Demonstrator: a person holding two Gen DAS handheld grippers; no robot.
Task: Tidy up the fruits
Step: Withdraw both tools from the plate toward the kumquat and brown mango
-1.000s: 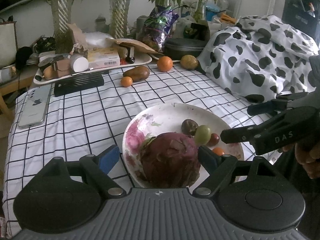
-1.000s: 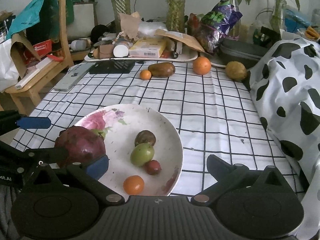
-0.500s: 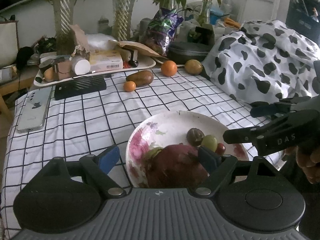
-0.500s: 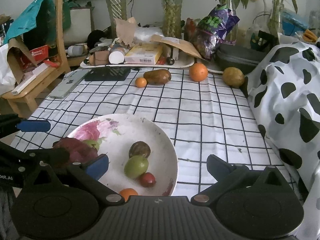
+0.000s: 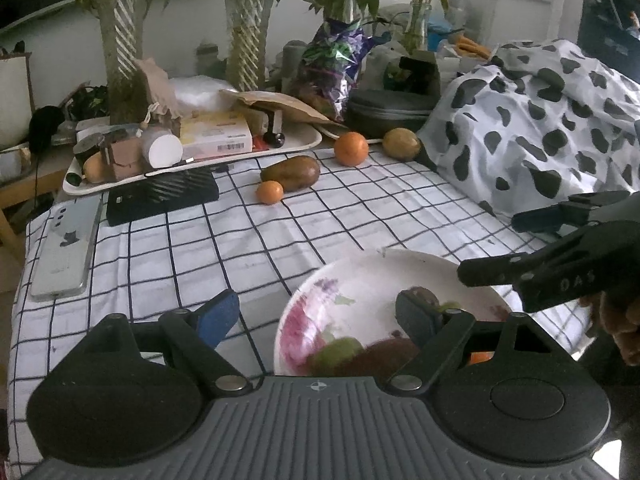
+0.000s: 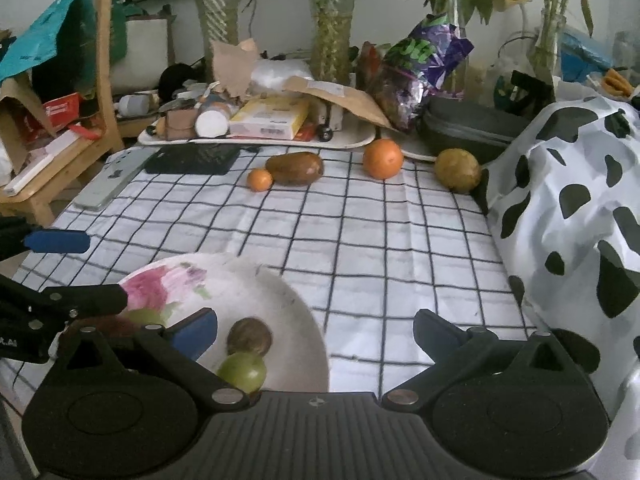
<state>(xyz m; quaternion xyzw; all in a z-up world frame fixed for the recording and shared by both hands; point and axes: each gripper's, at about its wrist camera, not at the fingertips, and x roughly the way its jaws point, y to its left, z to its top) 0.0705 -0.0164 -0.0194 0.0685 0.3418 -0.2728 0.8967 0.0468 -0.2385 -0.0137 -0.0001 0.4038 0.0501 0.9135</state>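
A bench (image 6: 360, 240) covered by a white cloth with a black grid carries everything. Near its front edge sits a white floral plate (image 6: 280, 292). Toward the back lie a small orange (image 6: 259, 179) touching a brown oblong fruit (image 6: 295, 168), a larger orange (image 6: 382, 159) farther right, and a yellowish round fruit (image 6: 457, 170) beside a cow-patterned cloth (image 6: 568, 200) heaped along the right side. On the left rest a silver phone (image 5: 66, 248) and a flat black ribbed item (image 5: 162, 196). Along the rear stand a cluttered white tray (image 5: 304, 142) and a dark zip case (image 6: 472, 128).
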